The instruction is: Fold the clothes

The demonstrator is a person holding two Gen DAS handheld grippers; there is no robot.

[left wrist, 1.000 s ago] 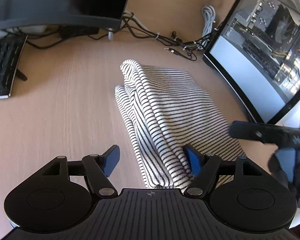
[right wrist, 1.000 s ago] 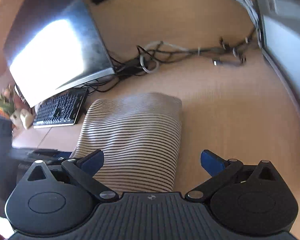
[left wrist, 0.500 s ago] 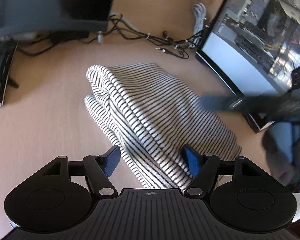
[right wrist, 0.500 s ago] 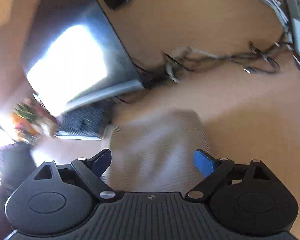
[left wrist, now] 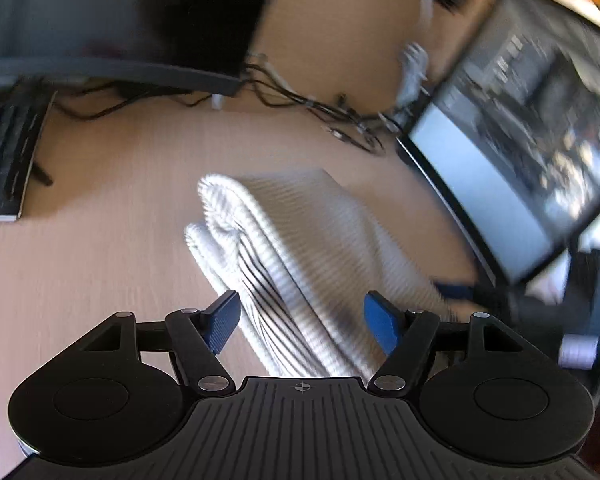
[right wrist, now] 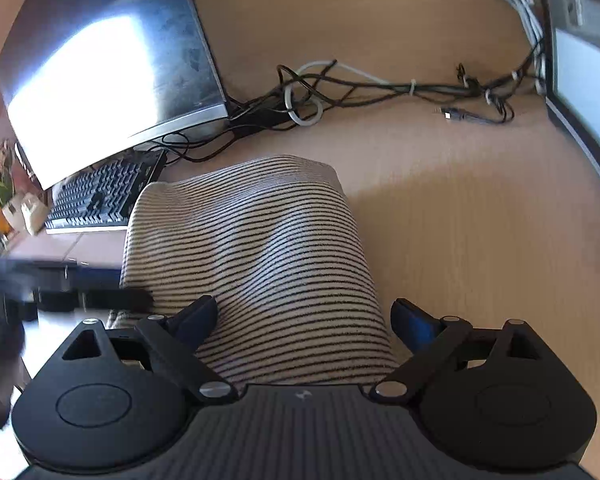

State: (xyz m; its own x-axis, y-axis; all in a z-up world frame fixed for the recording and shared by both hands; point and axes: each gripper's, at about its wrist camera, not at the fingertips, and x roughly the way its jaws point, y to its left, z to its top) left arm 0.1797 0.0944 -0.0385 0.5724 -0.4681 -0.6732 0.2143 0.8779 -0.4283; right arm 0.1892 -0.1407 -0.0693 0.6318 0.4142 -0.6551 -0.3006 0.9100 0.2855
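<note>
here both grippers' fingers (right wrist: 414, 322) stand released astride the folded striped garment (right wrist: 260, 248), the right's opening.

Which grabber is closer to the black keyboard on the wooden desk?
Left. The left gripper is at the folded striped cloth's keyboard side; the right gripper is at its far side.

Bright daylight glares white off the monitor (right wrist: 112, 76) left of the striped garment (right wrist: 252, 264). The left wrist view is motion-smeared; fisheye bends both views' edges.
</note>
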